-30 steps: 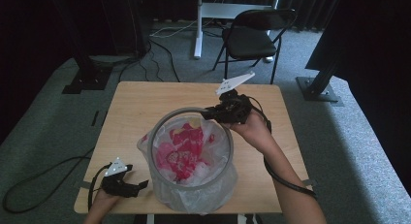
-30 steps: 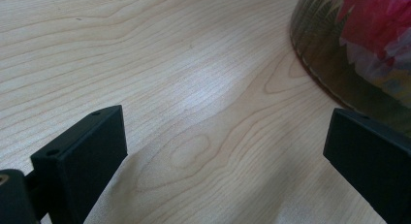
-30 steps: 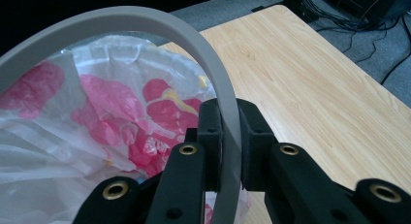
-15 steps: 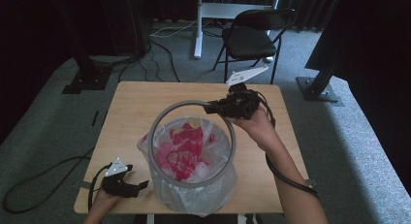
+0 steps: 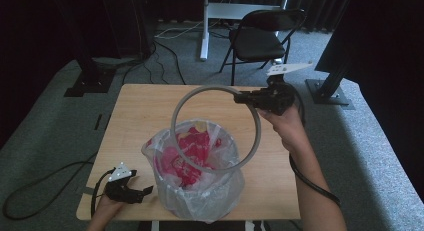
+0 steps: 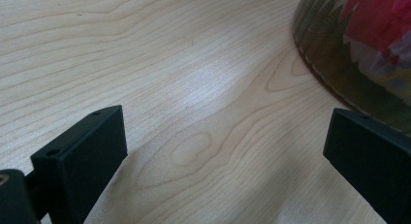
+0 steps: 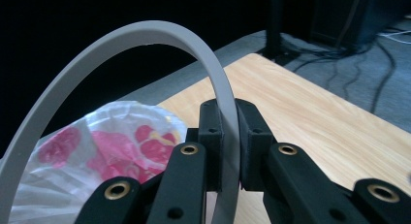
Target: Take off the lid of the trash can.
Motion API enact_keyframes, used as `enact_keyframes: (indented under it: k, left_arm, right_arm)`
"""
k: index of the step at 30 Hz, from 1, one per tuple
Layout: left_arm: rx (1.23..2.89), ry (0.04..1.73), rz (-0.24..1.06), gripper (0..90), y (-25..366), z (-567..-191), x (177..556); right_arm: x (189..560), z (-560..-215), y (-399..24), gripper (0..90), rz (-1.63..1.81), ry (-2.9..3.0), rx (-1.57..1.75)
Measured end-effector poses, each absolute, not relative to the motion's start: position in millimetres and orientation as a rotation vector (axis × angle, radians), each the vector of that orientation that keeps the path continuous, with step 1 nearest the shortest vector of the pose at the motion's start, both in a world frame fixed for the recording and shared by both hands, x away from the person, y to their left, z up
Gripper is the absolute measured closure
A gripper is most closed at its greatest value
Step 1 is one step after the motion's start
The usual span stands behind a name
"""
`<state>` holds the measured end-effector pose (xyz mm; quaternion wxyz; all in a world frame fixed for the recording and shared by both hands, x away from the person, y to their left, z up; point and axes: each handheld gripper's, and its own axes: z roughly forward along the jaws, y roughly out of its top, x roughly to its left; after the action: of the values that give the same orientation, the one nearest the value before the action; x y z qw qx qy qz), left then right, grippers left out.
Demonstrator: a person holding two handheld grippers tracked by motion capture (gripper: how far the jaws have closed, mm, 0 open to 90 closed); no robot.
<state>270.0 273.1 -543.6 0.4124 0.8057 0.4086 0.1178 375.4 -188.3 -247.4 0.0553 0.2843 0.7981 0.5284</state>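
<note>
Ring point(image 5: 215, 128) lifted over wooden table point(image 5: 145, 111) (grey carpet point(image 5: 60, 116) around).

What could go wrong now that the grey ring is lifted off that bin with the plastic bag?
The right gripper pinches the grey ring at only one spot on its thin rim, so it could swing or slip out. With the ring off, the plastic bag looks loose around the bin and might sag inside. The left gripper rests open on the table, not steadying the bin, which could tip if bumped.
</note>
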Motion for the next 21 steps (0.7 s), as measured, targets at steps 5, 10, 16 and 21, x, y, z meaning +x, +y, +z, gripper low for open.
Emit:
enact_keyframes:
  k: [5, 10, 16, 21]
  left_arm:
    - [2.033, 1.028, 0.303, 1.9, 272.6, -543.7, 270.1]
    - [2.025, 1.034, 0.297, 1.8, 273.2, -543.8, 270.4]
    - [2.033, 1.035, 0.299, 1.8, 272.7, -543.8, 270.6]
    - [2.037, 1.037, 0.296, 1.8, 272.5, -543.9, 271.0]
  right_arm:
    - [375.1, -245.2, -210.4, 82.5, 1.572, 2.362, 0.933]
    - [373.0, -245.1, -236.4, 82.4, 1.567, 2.304, 1.001]
    - [369.4, -246.7, -269.0, 82.5, 1.561, 2.236, 1.080]
    - [364.8, -251.8, -295.1, 82.5, 1.552, 2.192, 1.140]
